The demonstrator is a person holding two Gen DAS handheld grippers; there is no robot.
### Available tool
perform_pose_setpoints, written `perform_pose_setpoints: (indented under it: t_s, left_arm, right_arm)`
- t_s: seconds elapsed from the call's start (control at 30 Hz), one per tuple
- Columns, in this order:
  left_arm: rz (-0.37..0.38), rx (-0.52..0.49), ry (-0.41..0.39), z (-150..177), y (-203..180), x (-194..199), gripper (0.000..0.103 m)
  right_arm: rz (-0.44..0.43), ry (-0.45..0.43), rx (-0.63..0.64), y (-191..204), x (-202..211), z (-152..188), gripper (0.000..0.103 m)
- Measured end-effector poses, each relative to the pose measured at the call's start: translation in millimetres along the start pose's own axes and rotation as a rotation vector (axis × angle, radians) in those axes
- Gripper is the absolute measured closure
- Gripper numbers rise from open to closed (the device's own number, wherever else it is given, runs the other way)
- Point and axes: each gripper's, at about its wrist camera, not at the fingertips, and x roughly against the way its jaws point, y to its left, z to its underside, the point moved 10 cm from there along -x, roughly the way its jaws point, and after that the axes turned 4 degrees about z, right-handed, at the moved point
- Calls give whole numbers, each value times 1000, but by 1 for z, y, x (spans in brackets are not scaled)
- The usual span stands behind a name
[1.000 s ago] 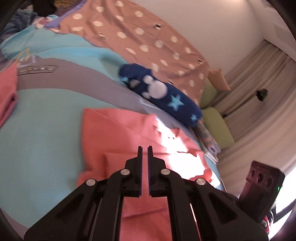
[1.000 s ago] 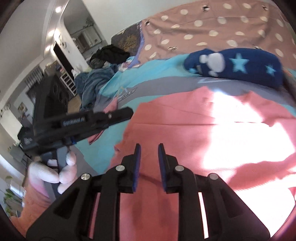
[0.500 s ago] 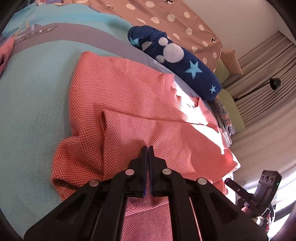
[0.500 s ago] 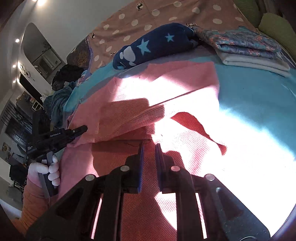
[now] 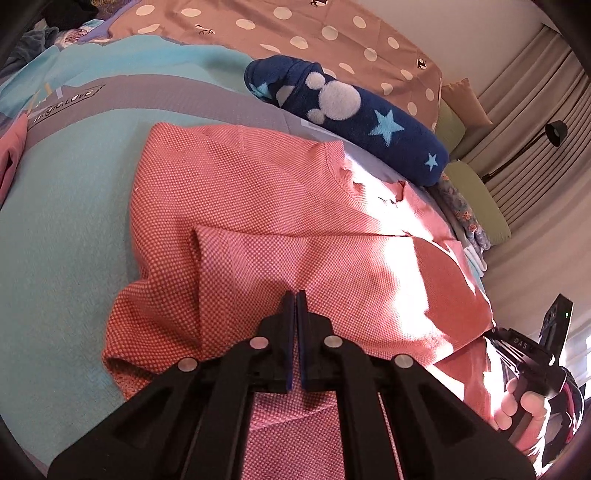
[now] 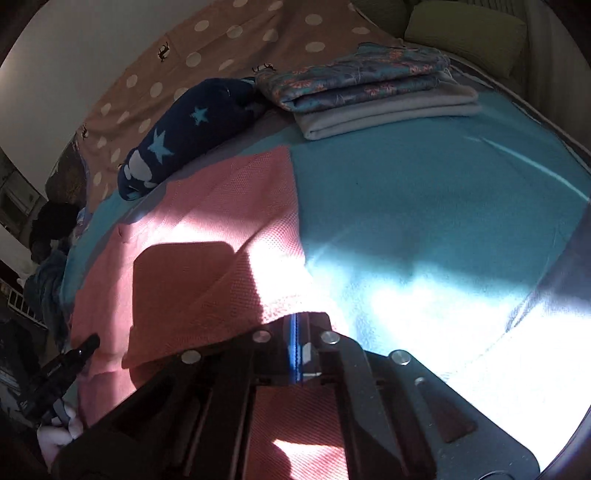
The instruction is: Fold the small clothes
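Observation:
A coral-pink knit shirt (image 5: 251,206) lies on the turquoise blanket (image 5: 62,229), its lower part lifted and folded over toward the collar. My left gripper (image 5: 296,295) is shut on the shirt's near edge. My right gripper (image 6: 297,321) is shut on the shirt (image 6: 207,229) at its right near edge, beside the blanket (image 6: 424,206). The right gripper also shows at the lower right of the left wrist view (image 5: 517,343), the left one at the lower left of the right wrist view (image 6: 66,365).
A navy star-patterned fleece roll (image 5: 351,114) lies just beyond the shirt. A stack of folded clothes (image 6: 373,92) sits at the far right with green cushions (image 6: 465,33) behind. A dotted brown cover (image 5: 295,33) runs along the back. Pink cloth (image 5: 11,158) lies at left.
Both grippers have closed on the shirt's near edge and carried it forward over the body. The right gripper swung to the right, so that the blanket fills its view.

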Motion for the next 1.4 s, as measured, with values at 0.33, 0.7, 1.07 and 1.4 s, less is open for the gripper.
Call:
perform_pose_setpoints:
  t_s: [0.33,0.7,1.07,1.4]
  left_arm:
    - [-42,-49,-19,-2,-9,7,97]
    - [-127,-20,-139,-26,17,52,68]
    - [-169,-126,-95,-40,8,32,95]
    - [-356,-273,-179,-77,6,56,92]
  right_arm:
    - [-192,-100,284,89,61,7,96]
    - [-170,79,312,94,-27,11,90]
    - [-122,-2,371,101,-10,7,79]
    - [-92,4,442,122,-27,-20,62]
